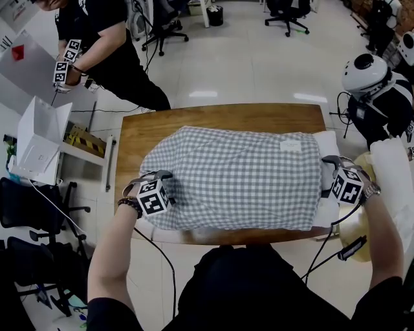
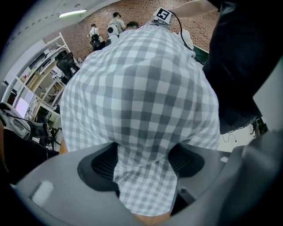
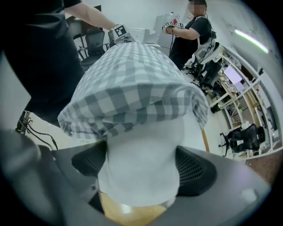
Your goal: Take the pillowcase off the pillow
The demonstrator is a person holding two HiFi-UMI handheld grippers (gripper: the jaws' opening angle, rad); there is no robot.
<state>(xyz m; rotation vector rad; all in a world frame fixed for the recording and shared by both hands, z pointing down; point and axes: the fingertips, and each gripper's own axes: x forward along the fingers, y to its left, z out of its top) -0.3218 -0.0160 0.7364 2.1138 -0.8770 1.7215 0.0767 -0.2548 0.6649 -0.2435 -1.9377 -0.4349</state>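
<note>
At the near edge of the scene, the left gripper (image 1: 152,178) is seen clamped on the closed, left end of the checked pillowcase (image 1: 233,178), a fold of the fabric being pressed between its pads; the right gripper (image 1: 331,167) is closed on the white pillow (image 1: 327,143), whose bare right end fills the gap between its jaws just past the open mouth of the case. The task is judged to be barely begun; only that right end of the pillow is uncovered, while the rest is wrapped in the case; what is left is for case and pillow to be drawn apart until the pillow is wholly free. Both are laid lengthwise across a wooden table (image 1: 226,119), which is bare along its far edge. A white open box (image 1: 39,139) is seen to the left of the table, and a white-headed robot figure (image 1: 365,71) to the right. Farther off, a pale tiled floor (image 1: 259,58) is spread out; another person (image 1: 110,45), in black and carrying marker cubes, is seen at the far left, and office chairs (image 1: 288,13) are placed at the far end.
</note>
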